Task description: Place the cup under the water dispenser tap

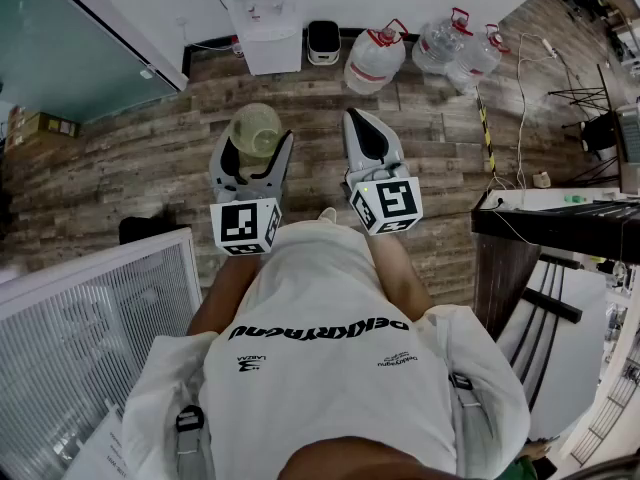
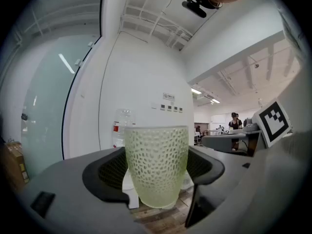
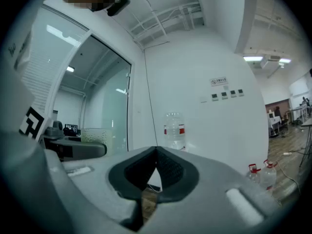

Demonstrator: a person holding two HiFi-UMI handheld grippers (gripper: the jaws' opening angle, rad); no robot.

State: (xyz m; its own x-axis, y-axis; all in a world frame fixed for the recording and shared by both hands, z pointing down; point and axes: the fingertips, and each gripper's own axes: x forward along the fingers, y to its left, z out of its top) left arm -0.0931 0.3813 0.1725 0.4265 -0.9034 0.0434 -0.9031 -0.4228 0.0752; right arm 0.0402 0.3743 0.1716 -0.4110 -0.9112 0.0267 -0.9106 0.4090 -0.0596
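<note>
A pale green dimpled cup (image 1: 256,126) (image 2: 157,164) stands upright between the jaws of my left gripper (image 1: 258,141) (image 2: 157,168), whose pads press on both its sides; it is held level above the wooden floor. The white water dispenser (image 1: 266,20) stands against the far wall, straight ahead of the cup and some way off. In the left gripper view its white body (image 2: 127,189) and its clear bottle (image 2: 122,127) with a red label show just behind the cup. My right gripper (image 1: 358,120) (image 3: 156,153) is beside the left, shut and empty.
Three large water jugs (image 1: 375,60) (image 1: 441,41) (image 1: 478,54) and a small black bin (image 1: 322,41) stand along the wall right of the dispenser. A glass wall (image 1: 60,48) runs at the left. A dark desk (image 1: 560,223) and cables (image 1: 520,88) lie at the right.
</note>
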